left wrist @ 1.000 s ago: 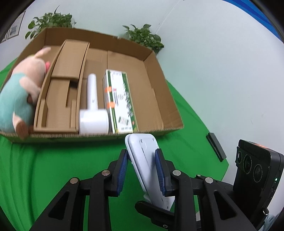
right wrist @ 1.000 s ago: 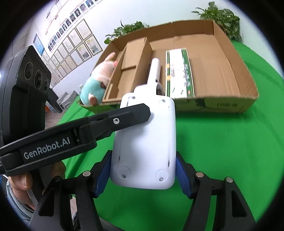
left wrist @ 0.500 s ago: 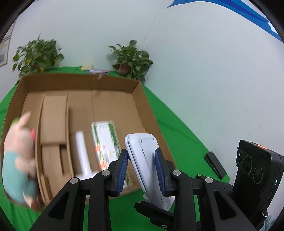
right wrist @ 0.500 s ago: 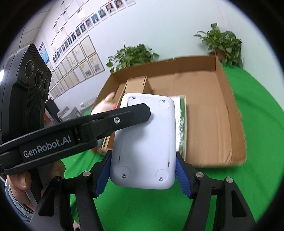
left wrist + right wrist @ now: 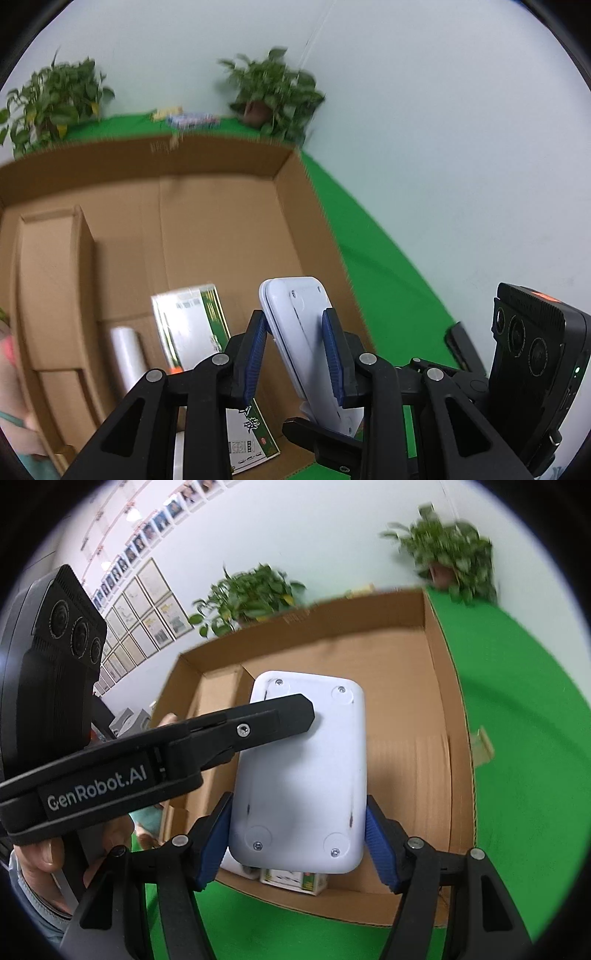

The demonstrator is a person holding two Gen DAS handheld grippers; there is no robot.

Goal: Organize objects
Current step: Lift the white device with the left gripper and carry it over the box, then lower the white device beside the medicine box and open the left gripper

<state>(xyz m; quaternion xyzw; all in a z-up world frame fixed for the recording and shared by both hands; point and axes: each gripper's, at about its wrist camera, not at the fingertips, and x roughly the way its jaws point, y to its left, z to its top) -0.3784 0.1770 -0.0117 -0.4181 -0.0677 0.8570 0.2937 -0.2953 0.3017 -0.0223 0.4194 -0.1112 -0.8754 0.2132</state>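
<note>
Both tongs carrying white device [image 5: 299, 775] over cardboard box [image 5: 221, 206]; a second ago it hung short of near wall, above green bench [image 5: 517, 738]. Left tongs [image 5: 295, 354] clenching its faces; right tongs [image 5: 295, 834] clenching its edges. Green-white carton [image 5: 192, 332] lying at 9 o'clock. Placement judged imminent.

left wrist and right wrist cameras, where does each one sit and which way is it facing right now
Left wrist: sits on the left tongs, facing over the open brown cardboard box toward the wall; its blue-padded fingers clamp the thin edges of the flat white plastic device.
Right wrist: sits on the right tongs, facing down into the same box; its fingers grip the device's wide back, and a fingertip of the person's hand shows.
Shared: device, box, green cloth, and each view shows the other tongs.
</note>
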